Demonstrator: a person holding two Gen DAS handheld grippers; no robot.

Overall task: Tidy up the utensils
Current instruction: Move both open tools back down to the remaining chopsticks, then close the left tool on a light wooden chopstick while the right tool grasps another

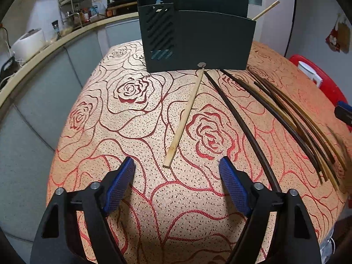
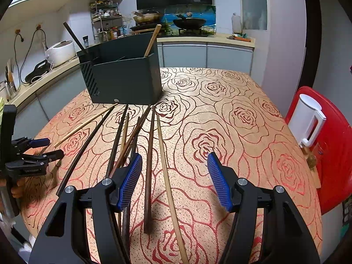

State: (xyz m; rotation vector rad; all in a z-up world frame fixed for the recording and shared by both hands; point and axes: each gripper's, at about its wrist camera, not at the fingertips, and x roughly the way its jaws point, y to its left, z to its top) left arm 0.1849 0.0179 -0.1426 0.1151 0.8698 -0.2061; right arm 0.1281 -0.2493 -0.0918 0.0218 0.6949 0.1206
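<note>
Rose-patterned cloth (image 1: 136,114) covered the kitchen table, and chopsticks were spread out before the dark holder box (image 1: 198,39).

Both grippers were seen open with nothing held. The left gripper (image 1: 177,183) was aimed at the pale chopstick (image 1: 184,116), lying alone on the cloth. The right gripper (image 2: 173,181) was held over a dark chopstick (image 2: 149,165) and a light chopstick (image 2: 167,171). One stick should probably be pinched near its end, then dropped into the box.
</note>
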